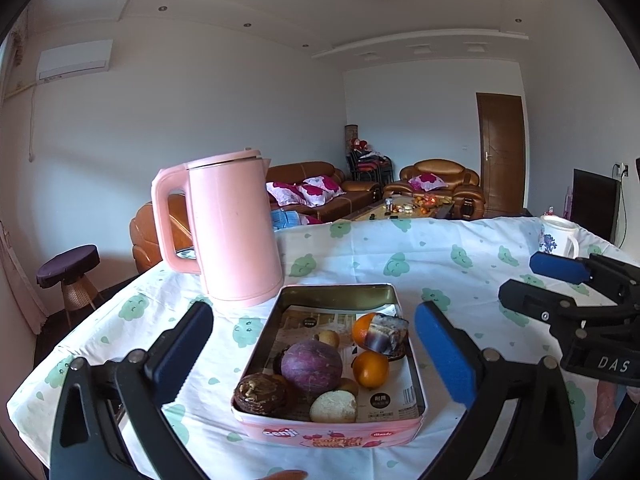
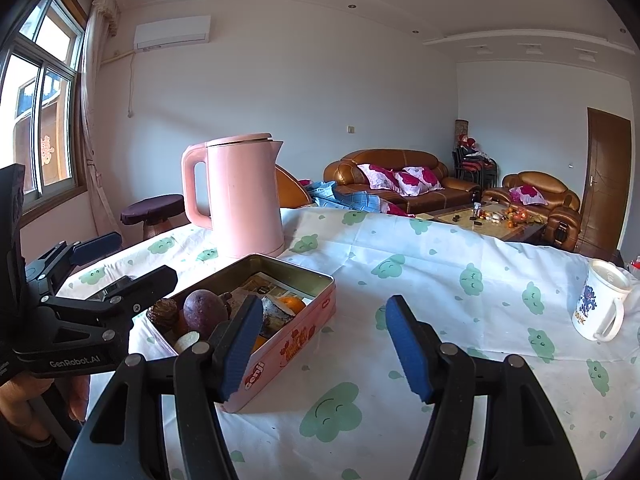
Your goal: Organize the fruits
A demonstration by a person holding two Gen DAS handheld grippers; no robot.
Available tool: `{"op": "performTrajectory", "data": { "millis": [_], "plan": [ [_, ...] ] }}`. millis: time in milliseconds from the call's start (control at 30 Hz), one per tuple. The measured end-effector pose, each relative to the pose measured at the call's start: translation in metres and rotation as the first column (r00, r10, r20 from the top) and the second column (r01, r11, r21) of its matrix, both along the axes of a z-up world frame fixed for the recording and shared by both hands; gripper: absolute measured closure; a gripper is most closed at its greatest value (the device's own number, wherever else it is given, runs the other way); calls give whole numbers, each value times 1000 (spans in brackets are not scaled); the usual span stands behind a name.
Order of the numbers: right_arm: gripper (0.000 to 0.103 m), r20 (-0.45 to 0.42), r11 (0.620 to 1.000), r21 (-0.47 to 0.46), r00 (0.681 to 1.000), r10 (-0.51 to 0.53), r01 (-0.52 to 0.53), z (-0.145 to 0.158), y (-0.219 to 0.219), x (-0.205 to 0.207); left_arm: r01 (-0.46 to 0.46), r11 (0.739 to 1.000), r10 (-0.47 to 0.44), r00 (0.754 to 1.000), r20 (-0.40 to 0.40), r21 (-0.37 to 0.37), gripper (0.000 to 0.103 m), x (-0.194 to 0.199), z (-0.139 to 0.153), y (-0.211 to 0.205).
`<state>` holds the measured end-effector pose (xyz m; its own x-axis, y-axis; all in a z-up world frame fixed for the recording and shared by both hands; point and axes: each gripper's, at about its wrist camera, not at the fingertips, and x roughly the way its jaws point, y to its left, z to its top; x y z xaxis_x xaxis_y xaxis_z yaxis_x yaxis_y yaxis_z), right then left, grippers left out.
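Observation:
A pink tin box (image 1: 332, 434) sits on the table in front of my left gripper (image 1: 314, 354), which is open and empty just above its near end. The tin holds a purple round fruit (image 1: 311, 366), two oranges (image 1: 370, 369), a brown ridged item (image 1: 259, 393), a pale round item (image 1: 333, 407) and a dark wrapped piece (image 1: 387, 333). In the right wrist view the tin (image 2: 288, 344) lies left of my right gripper (image 2: 320, 344), which is open and empty over the cloth. Each gripper shows in the other's view: the right one (image 1: 520, 276) and the left one (image 2: 132, 258).
A pink kettle (image 1: 232, 232) stands just behind the tin. A white mug with a blue print (image 2: 598, 304) stands at the table's right side. The table carries a white cloth with green clouds (image 2: 440, 280). A stool, sofas and a low table lie beyond.

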<state>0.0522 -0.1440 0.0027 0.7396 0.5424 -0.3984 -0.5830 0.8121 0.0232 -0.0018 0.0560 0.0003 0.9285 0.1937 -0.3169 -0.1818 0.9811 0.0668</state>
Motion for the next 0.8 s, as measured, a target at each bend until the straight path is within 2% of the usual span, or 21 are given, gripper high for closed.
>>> {"op": "performTrajectory", "data": {
  "millis": [800],
  "plan": [
    [37,-8,1000,-20,1000,-14,14,-8,-12,2,22,999,-21,1000,-18,31,0,4,0,-13]
  ]
}}
